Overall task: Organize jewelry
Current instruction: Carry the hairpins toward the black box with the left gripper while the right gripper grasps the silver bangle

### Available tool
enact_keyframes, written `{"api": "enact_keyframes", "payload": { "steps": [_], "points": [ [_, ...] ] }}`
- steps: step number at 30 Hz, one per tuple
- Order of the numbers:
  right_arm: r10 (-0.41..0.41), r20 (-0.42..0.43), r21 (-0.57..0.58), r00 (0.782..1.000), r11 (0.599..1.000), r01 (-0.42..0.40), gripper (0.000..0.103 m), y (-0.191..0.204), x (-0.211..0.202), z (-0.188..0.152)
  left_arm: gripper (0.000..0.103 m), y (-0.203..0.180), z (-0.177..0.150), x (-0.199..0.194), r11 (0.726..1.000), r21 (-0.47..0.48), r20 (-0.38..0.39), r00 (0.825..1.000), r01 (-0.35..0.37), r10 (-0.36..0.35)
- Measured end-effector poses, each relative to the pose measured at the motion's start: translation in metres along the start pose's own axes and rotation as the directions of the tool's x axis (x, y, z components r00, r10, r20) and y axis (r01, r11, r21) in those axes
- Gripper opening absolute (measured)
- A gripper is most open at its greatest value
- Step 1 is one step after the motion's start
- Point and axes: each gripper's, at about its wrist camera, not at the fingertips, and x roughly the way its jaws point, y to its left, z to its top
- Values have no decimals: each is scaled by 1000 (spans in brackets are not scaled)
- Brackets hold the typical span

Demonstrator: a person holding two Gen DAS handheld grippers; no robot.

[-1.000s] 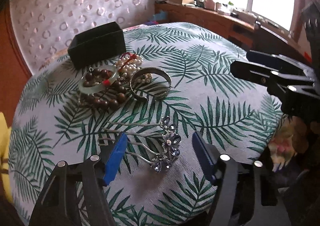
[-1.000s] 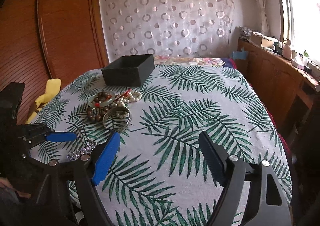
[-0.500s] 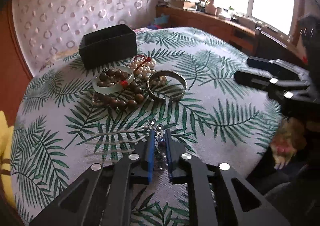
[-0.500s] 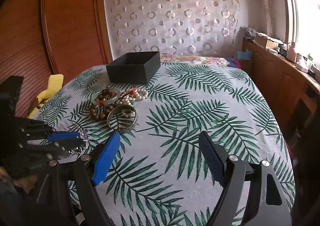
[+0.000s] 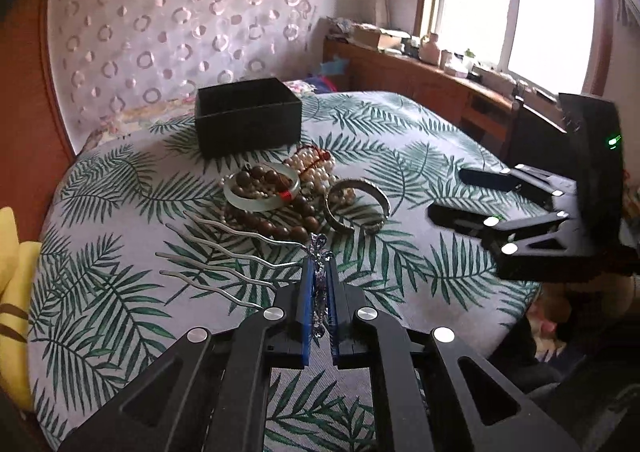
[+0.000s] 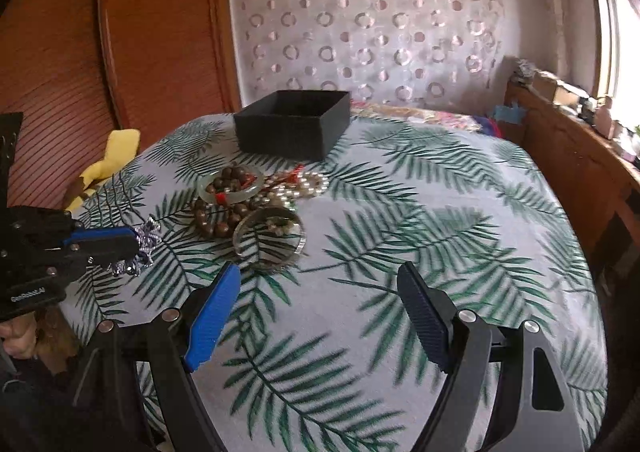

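Observation:
My left gripper (image 5: pixel 319 272) is shut on the jewelled head of a silver hair comb (image 5: pixel 224 252), whose wavy prongs stick out to the left above the tablecloth; the comb's head also shows in the right wrist view (image 6: pixel 142 246). An open black box (image 5: pixel 248 114) stands at the table's far side. In front of it lies a heap: a pale green bangle (image 5: pixel 262 192), brown wooden beads (image 5: pixel 296 220), pearls (image 5: pixel 316 168) and a silver bangle (image 5: pixel 358 208). My right gripper (image 6: pixel 320 292) is open and empty above the cloth, right of the heap.
The round table (image 6: pixel 440 212) has a palm-leaf cloth. A yellow cushion (image 6: pixel 112 156) lies at its left edge beside a wooden wall. A wooden sideboard (image 6: pixel 580 156) with small items runs under the window on the right.
My left gripper closed on the hair comb's head and has lifted it off the cloth and carried it toward the heap. My right gripper stayed open and shifted slightly forward.

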Motion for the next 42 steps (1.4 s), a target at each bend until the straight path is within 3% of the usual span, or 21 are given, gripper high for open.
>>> {"api": "enact_keyframes", "payload": {
  "steps": [9,20,30,42],
  "points": [
    [122,-85,-100,989,987,-130,47,27,40,21,5,25,10,-19,998,-65,73,997,-11,16],
    [121,-189,-188,974,970,-157,7,50,66,26,5,55,31,-19,994,-103,114,992,-32,44],
    [131,-124,-198,984,968,-154,4,32,43,44,5,61,57,5,996,-94,117,993,-7,18],
    [152,-59,-174,987,972,-160,4,-4,44,101,6,74,115,43,997,-82,116,993,6,3]
  ]
}}
